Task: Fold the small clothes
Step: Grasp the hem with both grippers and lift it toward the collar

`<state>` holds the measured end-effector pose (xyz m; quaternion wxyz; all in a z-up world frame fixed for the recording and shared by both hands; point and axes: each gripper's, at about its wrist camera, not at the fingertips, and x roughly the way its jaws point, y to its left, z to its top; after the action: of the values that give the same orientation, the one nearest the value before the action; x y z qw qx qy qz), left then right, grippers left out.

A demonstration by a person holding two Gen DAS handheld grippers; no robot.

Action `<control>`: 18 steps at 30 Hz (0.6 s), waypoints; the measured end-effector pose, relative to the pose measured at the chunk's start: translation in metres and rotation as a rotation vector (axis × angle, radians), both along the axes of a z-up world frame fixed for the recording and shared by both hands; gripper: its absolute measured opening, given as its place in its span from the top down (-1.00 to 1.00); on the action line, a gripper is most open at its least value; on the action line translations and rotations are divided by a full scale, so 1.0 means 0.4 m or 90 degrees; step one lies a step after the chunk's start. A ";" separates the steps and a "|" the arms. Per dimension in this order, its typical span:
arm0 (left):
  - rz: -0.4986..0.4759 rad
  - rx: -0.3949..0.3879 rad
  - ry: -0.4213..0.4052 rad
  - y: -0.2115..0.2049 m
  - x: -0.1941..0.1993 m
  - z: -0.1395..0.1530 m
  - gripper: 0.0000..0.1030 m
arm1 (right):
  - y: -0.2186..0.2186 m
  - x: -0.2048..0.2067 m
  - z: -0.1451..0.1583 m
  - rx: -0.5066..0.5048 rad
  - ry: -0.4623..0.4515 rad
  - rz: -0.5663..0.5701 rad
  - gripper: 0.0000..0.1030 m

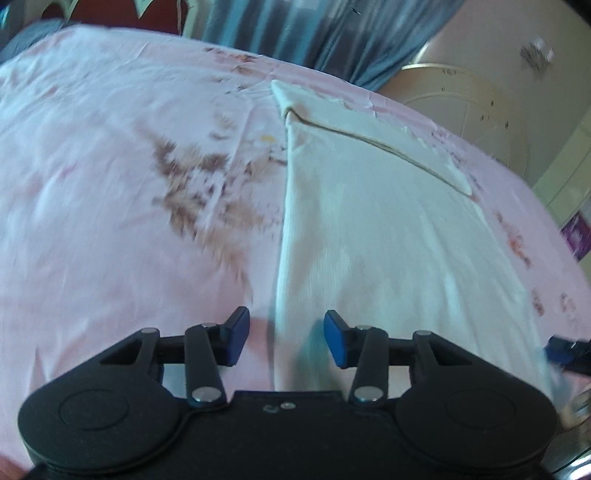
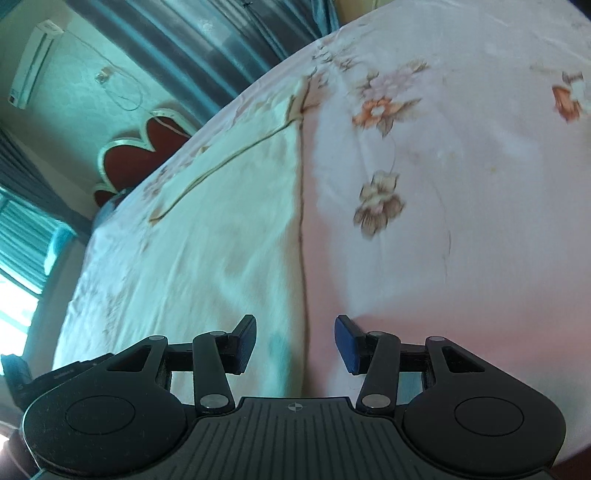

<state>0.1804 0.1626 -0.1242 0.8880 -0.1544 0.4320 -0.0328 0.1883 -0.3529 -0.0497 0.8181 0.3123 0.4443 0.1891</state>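
White garment [image 1: 369,240] lies flat on the pink floral bed sheet [image 1: 110,166], thin, limp & light, so pinch near-edge corners w/ left gripper [image 1: 286,338] & right gripper [image 2: 295,343], both jaws spread, holding nothing.

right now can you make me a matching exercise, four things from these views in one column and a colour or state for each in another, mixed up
Things:
1. bedsheet
2. garment
3. curtain
4. left gripper

Descriptions:
a. blue-grey, hanging behind the bed
b. jaws apart, nothing pinched
c. pink with a flower print
d. white, lying flat, far end folded over

Pairs: 1-c, 2-d, 3-a, 4-b
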 end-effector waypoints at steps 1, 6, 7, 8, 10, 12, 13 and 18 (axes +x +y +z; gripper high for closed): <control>0.001 -0.015 0.002 0.005 -0.013 -0.002 0.18 | 0.003 -0.013 0.000 0.007 0.000 0.007 0.07; -0.008 -0.082 0.011 0.020 -0.060 -0.007 0.18 | 0.022 -0.060 -0.014 0.039 0.004 0.027 0.08; -0.003 -0.101 0.011 0.027 -0.066 -0.010 0.18 | 0.026 -0.067 -0.018 0.047 0.006 0.029 0.08; 0.000 -0.121 0.012 0.032 -0.070 -0.014 0.18 | 0.028 -0.067 -0.021 0.057 0.006 0.030 0.08; 0.002 -0.184 0.022 0.044 -0.073 -0.029 0.18 | 0.028 -0.061 -0.023 0.077 0.009 0.029 0.08; -0.011 -0.244 0.037 0.050 -0.063 -0.046 0.18 | 0.029 -0.050 -0.027 0.095 0.012 0.029 0.13; -0.018 -0.262 0.042 0.047 -0.066 -0.053 0.18 | 0.031 -0.044 -0.031 0.103 0.017 0.035 0.36; -0.030 -0.274 0.053 0.035 -0.072 -0.068 0.68 | 0.042 -0.056 -0.047 0.105 0.026 0.056 0.82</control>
<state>0.1515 0.1767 -0.1513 0.8147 -0.3315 0.4550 -0.1390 0.1657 -0.3362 -0.0687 0.7713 0.3622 0.4574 0.2544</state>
